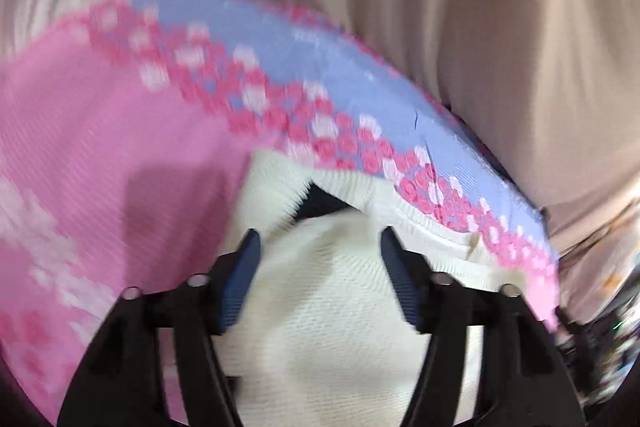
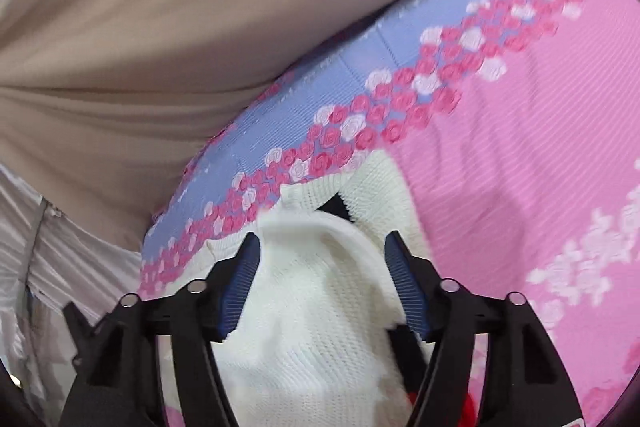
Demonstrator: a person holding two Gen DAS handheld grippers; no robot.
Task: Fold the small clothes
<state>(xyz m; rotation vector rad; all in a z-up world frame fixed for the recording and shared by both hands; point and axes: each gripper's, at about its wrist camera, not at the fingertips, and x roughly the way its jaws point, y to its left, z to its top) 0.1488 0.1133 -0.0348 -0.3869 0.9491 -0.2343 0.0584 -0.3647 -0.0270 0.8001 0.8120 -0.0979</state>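
Observation:
A small cream-white knit garment (image 1: 320, 307) lies bunched on a pink cloth (image 1: 100, 131) printed with roses. My left gripper (image 1: 320, 239) stands open over it, blue pads apart, with the knit showing between the fingers but not pinched. In the right wrist view the same garment (image 2: 312, 307) rises in a soft fold between the fingers of my right gripper (image 2: 322, 241), which is also open. The fold brushes the left pad (image 2: 240, 279). A dark gap (image 1: 320, 203) shows under a ribbed edge just beyond the fingertips.
The pink cloth (image 2: 520, 167) has a lilac band (image 2: 320, 99) along its far edge, bordered with pink and white roses. Just beyond that edge is a person's beige top (image 2: 160, 27). White pleated fabric (image 2: 60, 267) hangs at the lower left.

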